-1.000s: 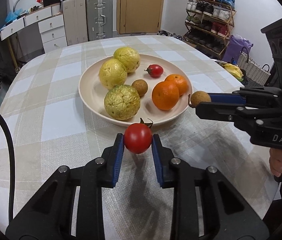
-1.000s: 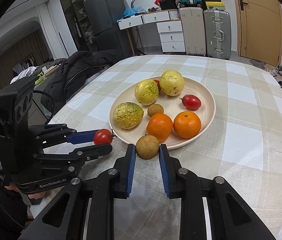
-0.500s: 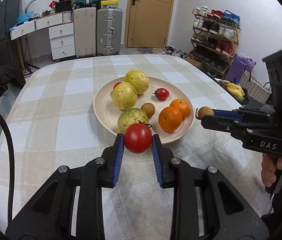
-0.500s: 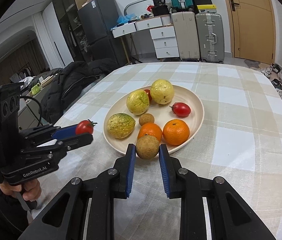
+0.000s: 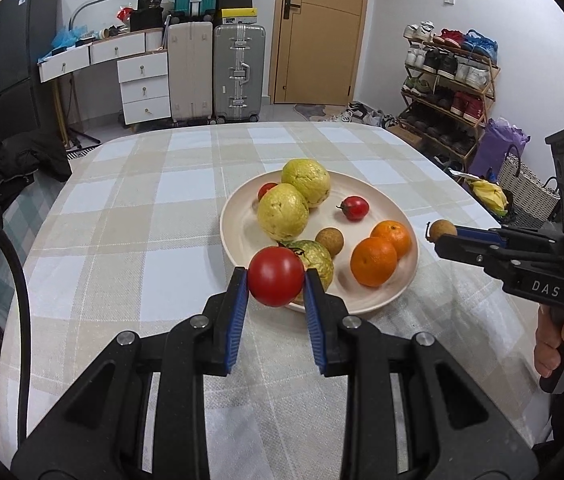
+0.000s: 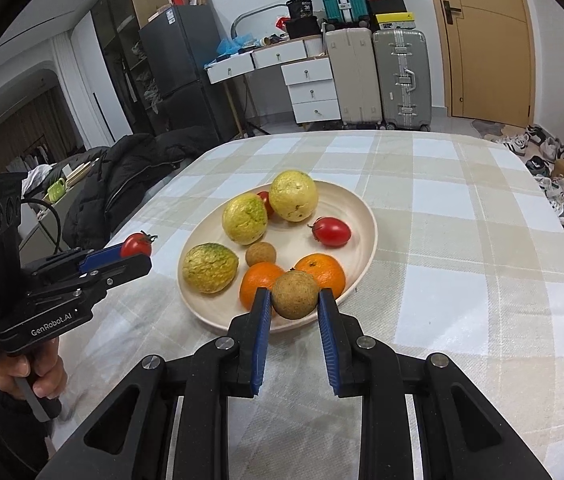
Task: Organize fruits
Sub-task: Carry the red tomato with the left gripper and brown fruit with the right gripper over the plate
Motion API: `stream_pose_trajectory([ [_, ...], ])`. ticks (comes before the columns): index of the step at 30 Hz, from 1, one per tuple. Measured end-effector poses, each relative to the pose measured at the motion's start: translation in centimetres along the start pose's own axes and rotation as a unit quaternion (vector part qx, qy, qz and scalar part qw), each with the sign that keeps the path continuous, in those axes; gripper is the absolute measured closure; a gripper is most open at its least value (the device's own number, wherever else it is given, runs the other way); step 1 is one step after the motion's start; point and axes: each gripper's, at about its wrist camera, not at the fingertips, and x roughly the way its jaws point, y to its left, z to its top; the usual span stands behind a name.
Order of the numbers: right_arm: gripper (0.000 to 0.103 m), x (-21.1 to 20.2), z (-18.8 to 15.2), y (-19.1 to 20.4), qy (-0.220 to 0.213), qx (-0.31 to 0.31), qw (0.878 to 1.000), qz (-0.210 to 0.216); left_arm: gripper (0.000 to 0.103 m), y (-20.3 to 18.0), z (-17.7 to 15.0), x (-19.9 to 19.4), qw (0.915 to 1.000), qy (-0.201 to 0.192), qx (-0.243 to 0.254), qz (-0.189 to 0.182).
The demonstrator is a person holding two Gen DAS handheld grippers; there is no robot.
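Since the earlier frame my left gripper (image 5: 276,288) has come up from the cloth, and the plate (image 5: 238,236) has slid from the upper middle of its view to the centre, more of the room showing above it. The right view has changed only a little.

I judge the step in hand to be the carrying — both fruits are lifted and wait to be set down on the plate. In the left view, nearest to me at lower centre, the jaws are clenched on the tomato (image 5: 276,282), which covers the near rim. In the right view the right gripper (image 6: 295,300) grasps the brown fruit (image 6: 295,295) in the same way, at the near rim, in front of the two oranges (image 6: 260,282).

Farther back lie three yellow-green fruits (image 5: 282,212), a small brown fruit (image 5: 329,241) and two tomatoes (image 5: 355,208).

The next move, I think, calls for a short advance over the rim to a bare place — the left side of the plate looks free — then a low, gentle opening, because round fruit may roll.
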Motion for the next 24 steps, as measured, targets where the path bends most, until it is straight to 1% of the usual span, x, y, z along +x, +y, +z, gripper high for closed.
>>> stream_pose_trajectory([
  [7, 0.079, 0.1, 0.9, -0.6, -0.02, 0.016, 1.0, -0.009, 0.078, 0.3, 0.8, 1.2, 1.0, 0.0, -0.008, 0.002],
  [12, 0.079, 0.2, 1.6, -0.5, -0.037, 0.027, 0.999, -0.005, 0.078, 0.4, 1.6, 2.3, 0.9999, 0.0, -0.012, 0.004],
  [16, 0.079, 0.8, 2.2, -0.5, -0.039, 0.038, 0.999, 0.003, 0.078, 0.3, 2.1, 3.3, 0.9999, 0.003, -0.011, 0.009],
  [24, 0.079, 2.3, 2.8, 0.1, -0.026, 0.035, 0.999, 0.007, 0.078, 0.5, 2.6, 4.9, 0.9996, 0.012, -0.016, 0.018],
])
